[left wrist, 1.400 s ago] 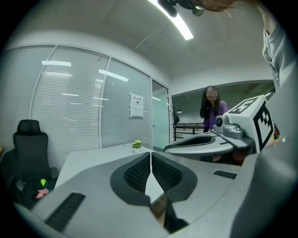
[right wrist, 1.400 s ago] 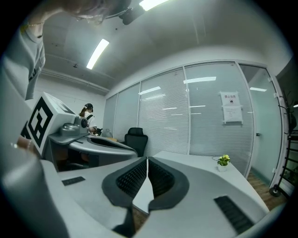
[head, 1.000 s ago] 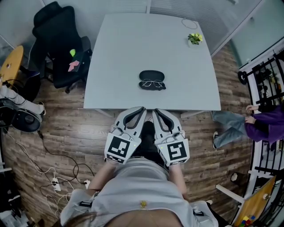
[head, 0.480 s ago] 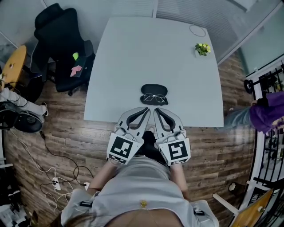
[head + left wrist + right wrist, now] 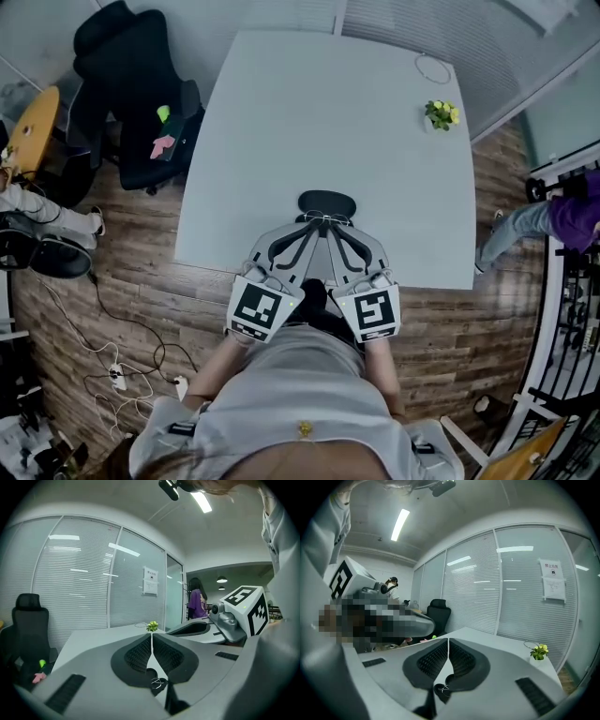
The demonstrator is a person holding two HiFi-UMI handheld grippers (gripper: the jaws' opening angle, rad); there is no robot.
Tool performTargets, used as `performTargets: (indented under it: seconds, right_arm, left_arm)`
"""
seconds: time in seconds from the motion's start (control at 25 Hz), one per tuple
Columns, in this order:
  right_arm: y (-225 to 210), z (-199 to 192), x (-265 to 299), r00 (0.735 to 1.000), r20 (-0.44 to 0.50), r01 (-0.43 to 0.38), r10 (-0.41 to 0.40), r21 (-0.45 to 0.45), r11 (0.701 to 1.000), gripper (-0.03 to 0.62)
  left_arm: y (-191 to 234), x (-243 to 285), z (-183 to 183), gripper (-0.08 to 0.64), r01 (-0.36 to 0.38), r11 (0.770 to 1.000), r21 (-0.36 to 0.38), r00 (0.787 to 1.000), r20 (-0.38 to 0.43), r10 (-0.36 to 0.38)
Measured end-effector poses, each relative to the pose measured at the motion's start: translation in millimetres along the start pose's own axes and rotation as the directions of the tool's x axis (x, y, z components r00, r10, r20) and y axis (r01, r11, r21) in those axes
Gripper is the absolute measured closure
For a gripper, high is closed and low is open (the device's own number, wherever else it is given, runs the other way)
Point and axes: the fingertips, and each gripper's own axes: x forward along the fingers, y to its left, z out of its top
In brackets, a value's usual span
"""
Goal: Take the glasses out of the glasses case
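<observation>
The left tongs (image 5: 307, 228) and right tongs (image 5: 339, 228) are both pressed together and empty. They sit side by side at the near edge of the tabletop (image 5: 281, 112). Both point at the glasses (image 5: 323, 219), which lie against the near side of the dark case (image 5: 326, 201), probably lining up a pick.

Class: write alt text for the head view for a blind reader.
Seen from above, a person points the shut left gripper and right gripper at glasses lying before a black glasses case near a pale table's edge.
</observation>
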Motion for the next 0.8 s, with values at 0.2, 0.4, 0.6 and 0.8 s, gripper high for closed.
performTargets:
  seconds: [0.2,0.4,0.6,0.8]
  right_arm:
    - [-15,-16,14,0.998,-0.049,-0.035,0.033,-0.034,0.999,0.572]
    - [-26,-42,28,0.991,-0.11,-0.087,0.08,-0.058,0.995,0.571]
    - [-25,-68,41,0.977,-0.171,-0.143,0.131,-0.061,0.988,0.571]
    - [-22,-94,57,0.956,-0.249,-0.175,0.158,-0.051,0.983,0.554]
  left_arm:
    - [7,16,-5,0.528,-0.014,1.0,-0.009,1.0,-0.028,0.014]
    - [13,29,-10,0.528,-0.043,0.999,-0.028,0.998,-0.045,0.041]
    - [23,30,-13,0.528,-0.076,0.996,-0.039,0.996,-0.052,0.074]
    - [31,31,-16,0.528,-0.054,0.998,-0.039,0.997,-0.065,0.052]
